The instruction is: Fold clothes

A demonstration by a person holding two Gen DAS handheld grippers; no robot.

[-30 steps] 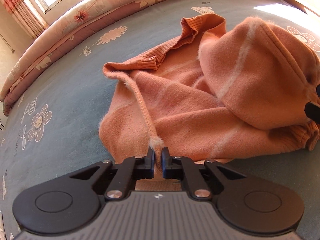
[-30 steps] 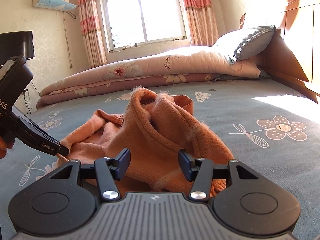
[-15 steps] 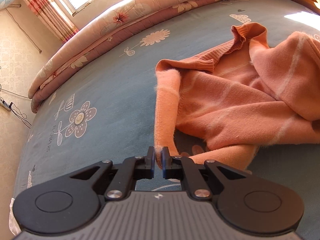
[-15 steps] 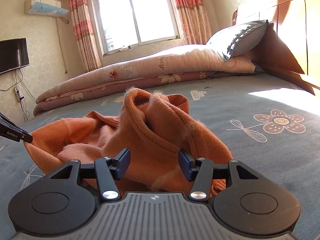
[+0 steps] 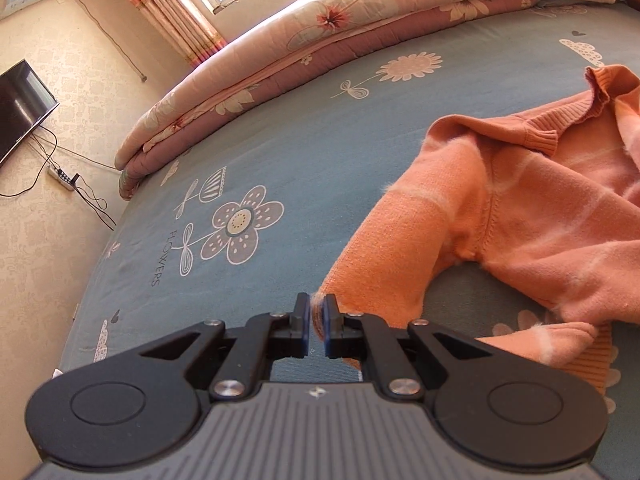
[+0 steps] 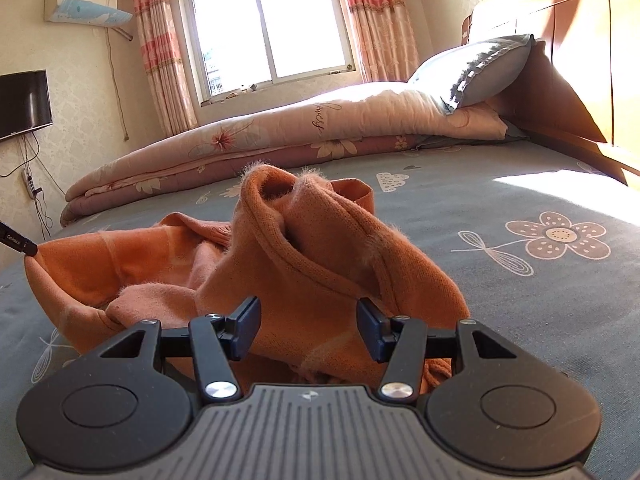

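Observation:
An orange knit sweater [image 5: 520, 216] lies crumpled on the grey-blue flowered bed sheet [image 5: 280, 152]. My left gripper [image 5: 316, 314] is shut on the end of one sleeve, which stretches out flat from the body toward the lower left. In the right wrist view the sweater [image 6: 304, 264] rises in a bunched heap just beyond my right gripper [image 6: 308, 326], whose fingers stand wide open with the fabric behind them. The tip of the left gripper [image 6: 18, 242] shows at the far left, pinching the sleeve end.
A folded pink floral quilt [image 6: 280, 136] runs along the far side of the bed, with a grey pillow [image 6: 480, 68] against the wooden headboard [image 6: 580, 60]. The bed edge, the floor and a power strip [image 5: 60, 174] lie left.
My left gripper has pulled the sleeve leftward, away from the sweater's body, drawing it out straight. The right gripper has stayed open in about the same place.

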